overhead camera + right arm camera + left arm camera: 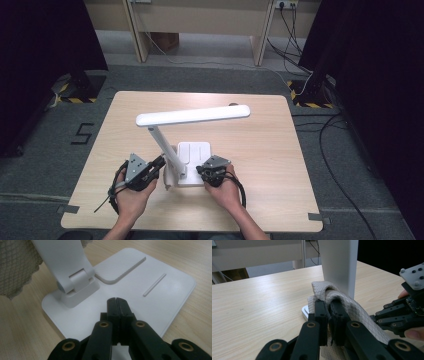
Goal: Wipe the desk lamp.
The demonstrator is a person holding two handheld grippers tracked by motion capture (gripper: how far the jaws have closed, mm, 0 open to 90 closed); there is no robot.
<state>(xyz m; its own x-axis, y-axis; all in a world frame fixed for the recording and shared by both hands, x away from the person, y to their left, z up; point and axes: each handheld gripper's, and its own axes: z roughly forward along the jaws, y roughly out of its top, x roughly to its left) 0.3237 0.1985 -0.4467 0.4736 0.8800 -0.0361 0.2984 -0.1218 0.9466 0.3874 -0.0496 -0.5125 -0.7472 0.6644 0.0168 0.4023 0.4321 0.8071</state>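
A white desk lamp stands mid-table, with a flat base (194, 152), a slanted arm (165, 145) and a long head (192, 115). My left gripper (159, 164) is at the foot of the arm, shut on a beige quilted cloth (354, 308) that lies draped against the arm (339, 265). In the left gripper view its jaws (329, 306) pinch a fold of the cloth. My right gripper (201, 170) is shut with nothing between its jaws. Its tips (116, 301) lie over the near part of the base (155, 292), beside the arm's hinge (75, 281).
The light wooden table (260, 150) stands on grey carpet. Desks and trailing cables (300, 45) are beyond its far edge, and black stands flank it on both sides. The cloth's edge (15, 270) hangs left of the hinge in the right gripper view.
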